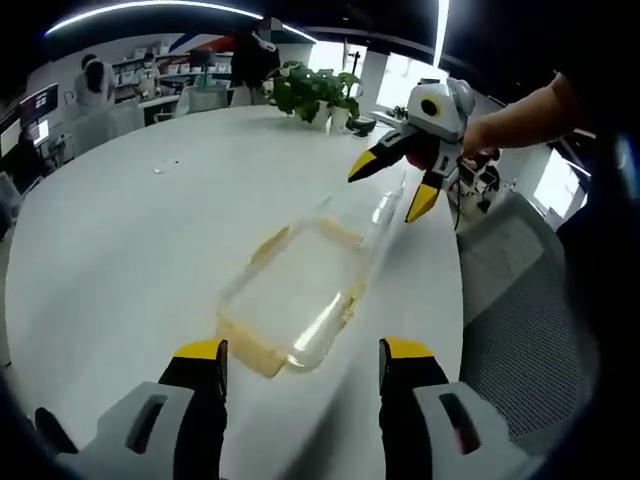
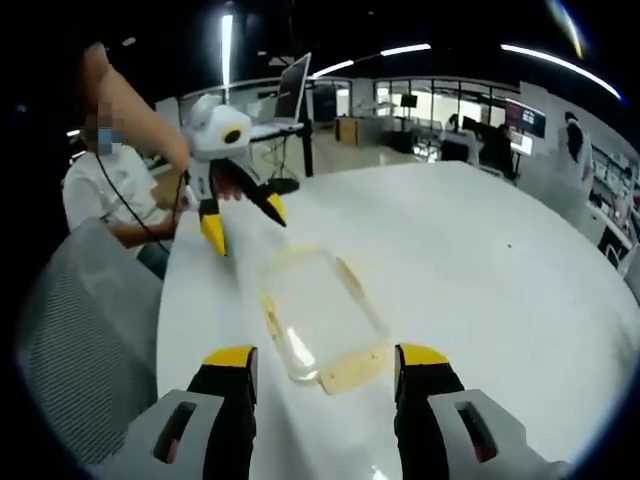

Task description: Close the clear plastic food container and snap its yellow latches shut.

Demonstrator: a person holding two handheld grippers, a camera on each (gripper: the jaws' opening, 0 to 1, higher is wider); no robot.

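With both my grippers spread, left (image 1: 300, 365) and right (image 2: 325, 370), I approach the container (image 1: 295, 295) on the desk (image 1: 120, 230); next, pressing its lid down.

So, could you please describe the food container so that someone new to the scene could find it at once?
Look at the big white table. Near its edge, between the two grippers, lies the clear plastic container. It is a see-through rectangle with yellow latches along its sides, and nothing else on the table near it looks like it.
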